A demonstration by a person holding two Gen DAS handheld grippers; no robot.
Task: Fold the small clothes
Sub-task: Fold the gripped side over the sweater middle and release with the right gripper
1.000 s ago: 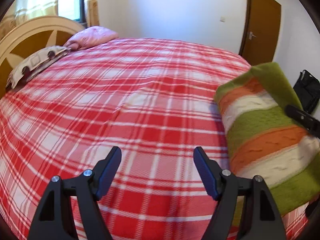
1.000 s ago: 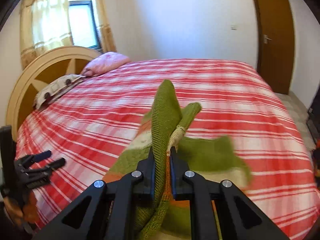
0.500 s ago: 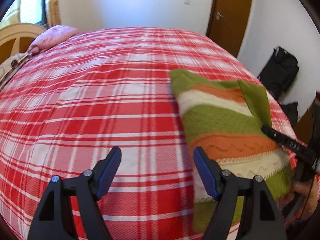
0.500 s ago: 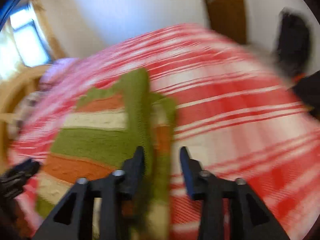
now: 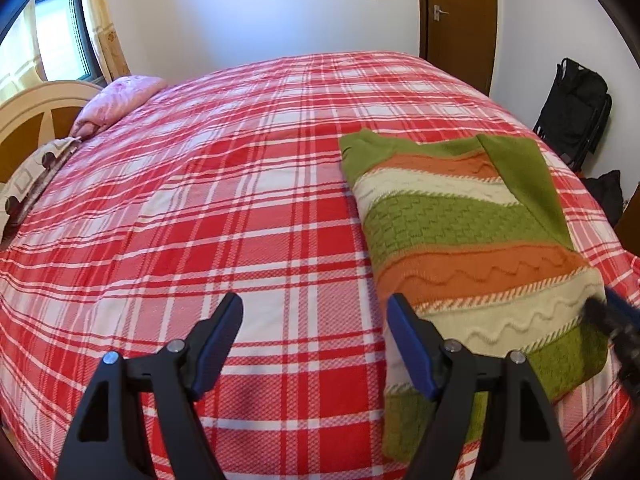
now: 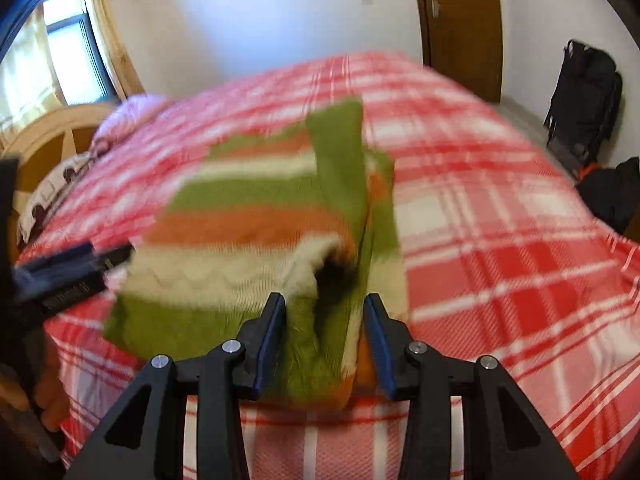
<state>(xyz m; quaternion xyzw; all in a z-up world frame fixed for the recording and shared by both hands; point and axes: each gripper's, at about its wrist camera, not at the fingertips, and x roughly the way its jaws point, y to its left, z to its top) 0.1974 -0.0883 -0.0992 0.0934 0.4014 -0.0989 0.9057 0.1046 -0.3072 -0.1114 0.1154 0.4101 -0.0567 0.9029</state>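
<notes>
Striped knit sweater in green, orange and cream lies folded on the red plaid bedspread, toward the near right part of the bed, one green sleeve laid back over its right side. Right gripper sits at the sweater's near edge, jaws parted, a bunched fold of the knit between the blue pads; the right wrist view is motion-blurred, so contact with the pads is hard to call, looks like it isn't clamped. Left gripper hovers over bare bedspread just left of the sweater, jaws spread wide, nothing between them, right finger overlapping the sweater's left edge in view. Pink pillow and patterned pillow at the wooden headboard, far left. Brown door behind the bed, black bag against the right wall.
</notes>
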